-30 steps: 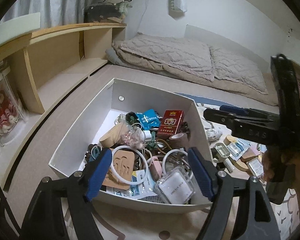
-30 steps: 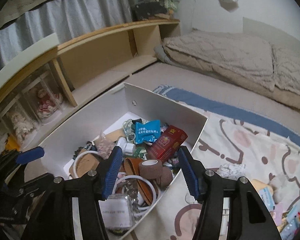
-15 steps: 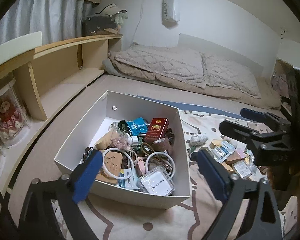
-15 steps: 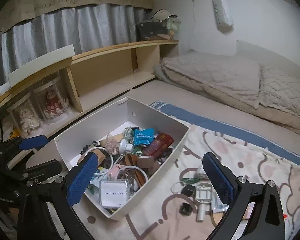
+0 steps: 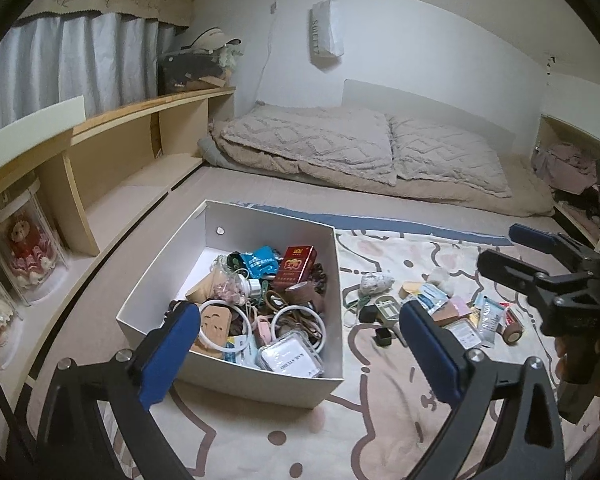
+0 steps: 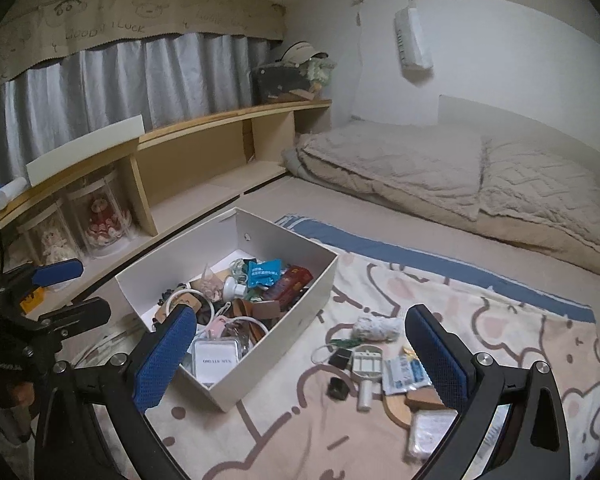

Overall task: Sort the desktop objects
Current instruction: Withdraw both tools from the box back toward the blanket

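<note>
White cardboard box (image 5: 332, 304) brims with clutter — both grippers (image 5: 300, 356) (image 6: 302, 354) gape, empty.

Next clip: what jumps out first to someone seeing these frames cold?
The white box on the cartoon-print blanket, crammed with small items, a red packet and a blue sachet near its far end. To its right, loose items lie scattered on the blanket. Both grippers, left gripper and right gripper, hover wide open, empty.
</note>
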A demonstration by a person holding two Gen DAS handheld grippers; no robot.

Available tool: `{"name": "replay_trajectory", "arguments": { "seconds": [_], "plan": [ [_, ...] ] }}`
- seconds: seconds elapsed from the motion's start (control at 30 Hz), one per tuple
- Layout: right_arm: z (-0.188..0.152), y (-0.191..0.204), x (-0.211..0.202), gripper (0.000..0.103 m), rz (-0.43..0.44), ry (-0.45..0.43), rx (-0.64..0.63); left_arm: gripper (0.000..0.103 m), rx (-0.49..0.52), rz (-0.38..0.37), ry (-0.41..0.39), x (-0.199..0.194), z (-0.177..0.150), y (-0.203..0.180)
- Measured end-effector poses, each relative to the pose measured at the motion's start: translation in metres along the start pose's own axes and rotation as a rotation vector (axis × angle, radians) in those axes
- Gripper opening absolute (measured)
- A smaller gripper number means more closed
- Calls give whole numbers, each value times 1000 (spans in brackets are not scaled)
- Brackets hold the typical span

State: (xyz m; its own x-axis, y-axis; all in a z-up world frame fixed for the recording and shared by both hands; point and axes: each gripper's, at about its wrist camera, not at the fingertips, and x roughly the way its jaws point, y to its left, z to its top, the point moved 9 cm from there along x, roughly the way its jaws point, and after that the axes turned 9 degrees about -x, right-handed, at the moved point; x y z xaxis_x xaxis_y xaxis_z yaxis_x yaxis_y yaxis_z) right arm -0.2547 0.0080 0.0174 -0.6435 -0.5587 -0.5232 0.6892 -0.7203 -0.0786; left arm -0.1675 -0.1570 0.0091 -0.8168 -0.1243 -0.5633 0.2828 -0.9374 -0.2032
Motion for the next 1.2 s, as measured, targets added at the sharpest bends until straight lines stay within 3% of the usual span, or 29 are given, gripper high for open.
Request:
{"name": "replay_trajectory", "arguments": {
  "seconds": [1.2],
  "plan": [
    [-46, -47, -171, 103, -173, -89, 59, 101, 66, -70, -49, -91, -23, -101]
  ]
}}
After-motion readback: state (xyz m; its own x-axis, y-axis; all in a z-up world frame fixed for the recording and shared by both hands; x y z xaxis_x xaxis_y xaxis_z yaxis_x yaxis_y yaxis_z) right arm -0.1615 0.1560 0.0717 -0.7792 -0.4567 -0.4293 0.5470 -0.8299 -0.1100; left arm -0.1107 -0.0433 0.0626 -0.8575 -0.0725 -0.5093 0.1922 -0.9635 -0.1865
